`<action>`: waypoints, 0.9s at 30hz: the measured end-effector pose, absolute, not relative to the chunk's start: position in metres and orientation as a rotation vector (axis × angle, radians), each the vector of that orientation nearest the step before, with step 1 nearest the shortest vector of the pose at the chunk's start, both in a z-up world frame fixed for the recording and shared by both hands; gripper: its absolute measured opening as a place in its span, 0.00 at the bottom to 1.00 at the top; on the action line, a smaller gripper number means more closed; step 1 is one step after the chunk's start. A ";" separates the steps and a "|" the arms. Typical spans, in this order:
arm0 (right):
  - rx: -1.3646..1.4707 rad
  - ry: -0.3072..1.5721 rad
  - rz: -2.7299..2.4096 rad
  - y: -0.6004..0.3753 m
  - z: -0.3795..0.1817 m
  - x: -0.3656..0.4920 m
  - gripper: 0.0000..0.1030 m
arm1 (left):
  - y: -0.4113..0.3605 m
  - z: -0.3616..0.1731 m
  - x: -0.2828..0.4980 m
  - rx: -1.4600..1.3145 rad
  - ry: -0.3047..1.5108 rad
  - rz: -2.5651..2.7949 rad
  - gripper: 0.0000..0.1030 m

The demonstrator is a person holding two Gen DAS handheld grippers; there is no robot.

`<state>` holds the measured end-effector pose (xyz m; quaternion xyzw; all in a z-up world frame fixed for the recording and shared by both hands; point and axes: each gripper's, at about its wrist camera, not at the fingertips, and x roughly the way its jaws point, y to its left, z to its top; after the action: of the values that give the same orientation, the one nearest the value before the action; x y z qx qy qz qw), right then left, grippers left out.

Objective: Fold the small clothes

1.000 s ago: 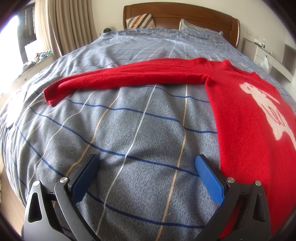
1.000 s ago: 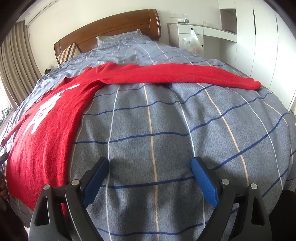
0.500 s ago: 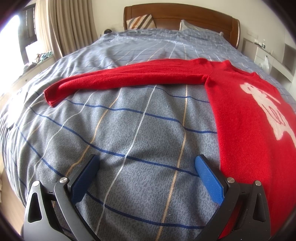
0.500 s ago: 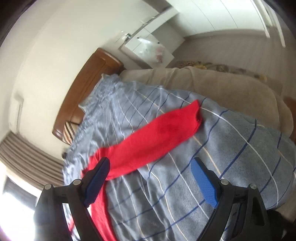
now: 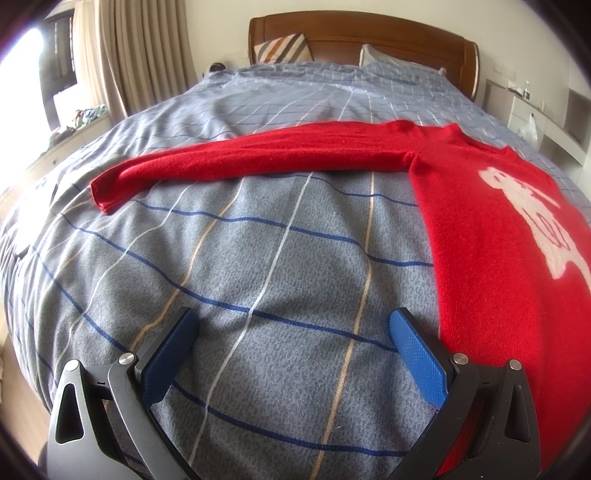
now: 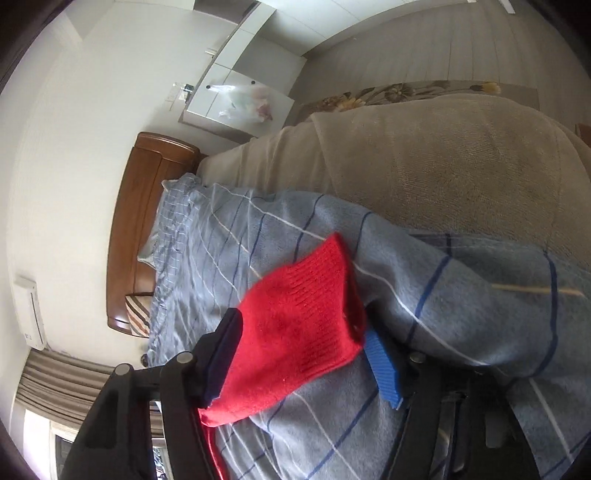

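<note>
A red sweater (image 5: 480,229) with a white figure on its front lies flat on the grey checked bedspread (image 5: 277,258). One sleeve (image 5: 240,162) stretches out to the left. My left gripper (image 5: 291,317) hovers open over bare bedspread just left of the sweater's side edge, with nothing between its blue pads. In the right wrist view, my right gripper (image 6: 301,325) is rolled on its side at the end of the other sleeve (image 6: 306,295). Its jaws are closing with the ribbed cuff between them. The cuff touches the dark pad and drapes over the blue pad (image 6: 384,369).
A wooden headboard (image 5: 362,33) and pillows stand at the far end of the bed. Curtains (image 5: 147,55) hang at the left. A white cabinet with a plastic bag (image 6: 243,103) is beside the bed. A beige blanket (image 6: 443,166) covers the bed's right side.
The right gripper has rolled onto its side and swung out along the sleeve to its cuff, and its jaws have narrowed around the cuff. The left gripper has stayed put.
</note>
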<state>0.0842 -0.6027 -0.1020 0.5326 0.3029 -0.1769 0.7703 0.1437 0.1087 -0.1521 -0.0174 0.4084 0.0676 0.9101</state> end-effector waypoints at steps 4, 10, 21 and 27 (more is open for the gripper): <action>1.057 0.743 -0.414 -0.606 -0.103 0.099 0.06 | 0.109 -0.152 0.144 -0.036 0.842 0.139 1.00; 0.837 0.646 -0.276 -0.553 -0.017 0.153 0.05 | 0.109 -0.152 0.144 -0.038 0.844 0.141 1.00; 0.359 0.685 0.319 -0.247 0.078 0.307 0.05 | 0.111 -0.152 0.148 -0.044 0.850 0.132 1.00; 0.268 0.874 0.469 -0.143 -0.012 0.343 0.08 | 0.111 -0.153 0.149 -0.043 0.849 0.131 1.00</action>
<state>0.3434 -0.1430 -0.0121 0.1280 0.4179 0.2244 0.8710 0.1485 0.1109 -0.1528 -0.0210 0.4116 0.0636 0.9089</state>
